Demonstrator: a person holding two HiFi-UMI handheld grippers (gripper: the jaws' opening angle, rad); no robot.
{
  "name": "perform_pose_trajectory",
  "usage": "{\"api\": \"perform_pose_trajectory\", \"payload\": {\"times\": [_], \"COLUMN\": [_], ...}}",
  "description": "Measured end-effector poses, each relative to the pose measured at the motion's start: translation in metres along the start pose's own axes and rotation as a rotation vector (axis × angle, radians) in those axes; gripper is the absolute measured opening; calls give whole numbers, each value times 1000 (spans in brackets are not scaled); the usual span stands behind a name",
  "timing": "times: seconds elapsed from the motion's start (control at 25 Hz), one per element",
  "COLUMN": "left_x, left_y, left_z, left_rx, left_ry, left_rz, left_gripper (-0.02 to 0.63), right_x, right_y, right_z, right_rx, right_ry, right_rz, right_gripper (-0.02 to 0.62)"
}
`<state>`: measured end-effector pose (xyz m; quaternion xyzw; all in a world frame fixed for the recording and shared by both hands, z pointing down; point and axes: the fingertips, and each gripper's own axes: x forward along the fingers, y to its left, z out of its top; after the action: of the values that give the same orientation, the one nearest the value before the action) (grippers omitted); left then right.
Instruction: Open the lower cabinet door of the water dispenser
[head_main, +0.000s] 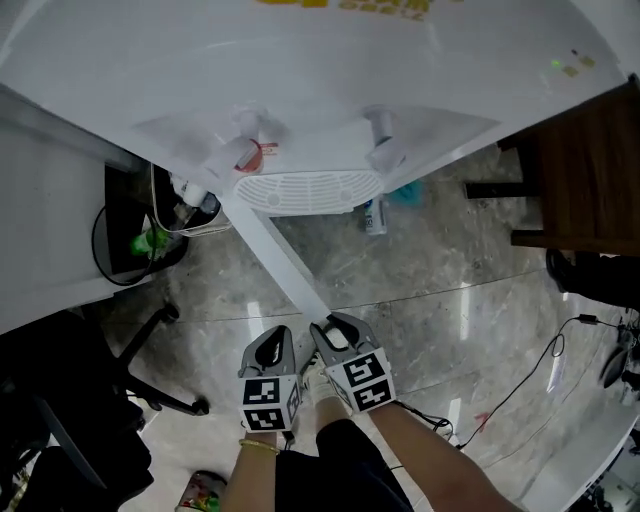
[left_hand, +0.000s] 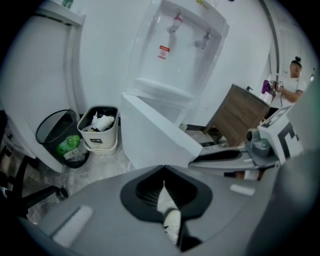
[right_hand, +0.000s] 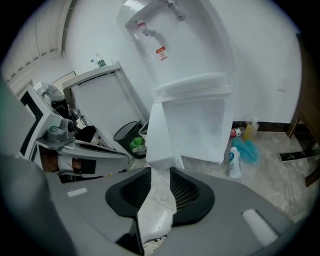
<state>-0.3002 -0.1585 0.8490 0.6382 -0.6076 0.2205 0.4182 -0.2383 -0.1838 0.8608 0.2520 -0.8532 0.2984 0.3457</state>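
The white water dispenser (head_main: 300, 90) stands against the wall, with its drip tray (head_main: 308, 188) below the two taps. Its lower cabinet door (head_main: 285, 260) is swung wide open and points toward me; the same door (right_hand: 192, 125) shows its inner face and free edge in the right gripper view. My right gripper (head_main: 335, 325) sits at the door's free end, its jaws a narrow gap apart with only floor showing between the pads (right_hand: 187, 192). My left gripper (head_main: 272, 338) is just to the left of the door (left_hand: 155, 135), jaws shut on nothing.
A black bin (left_hand: 62, 137) and a white bin (left_hand: 100, 127) full of rubbish stand left of the dispenser. Bottles (right_hand: 234, 162) and a blue cloth (right_hand: 247, 150) lie at its right. A wooden cabinet (head_main: 590, 170) is at right, a chair base (head_main: 160, 390) at left, a cable (head_main: 540, 370) on the floor.
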Motion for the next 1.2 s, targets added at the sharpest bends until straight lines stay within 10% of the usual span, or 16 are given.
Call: {"api": "perform_pose_trajectory", "payload": {"times": [0.48,1.2], "left_x": [-22,-58], "left_y": [27,-55], "left_z": [-23,-23], "left_rx": [-53,-7], "left_ry": [9,101], "left_rz": [41,-5], "left_gripper": [6,6], "right_x": [16,-80], "right_y": [45,28], "right_z": [-12,-23], "right_rx": [21,130], "right_ry": [53,107], "right_rz": [42,-37], "right_gripper": [11,-3]}}
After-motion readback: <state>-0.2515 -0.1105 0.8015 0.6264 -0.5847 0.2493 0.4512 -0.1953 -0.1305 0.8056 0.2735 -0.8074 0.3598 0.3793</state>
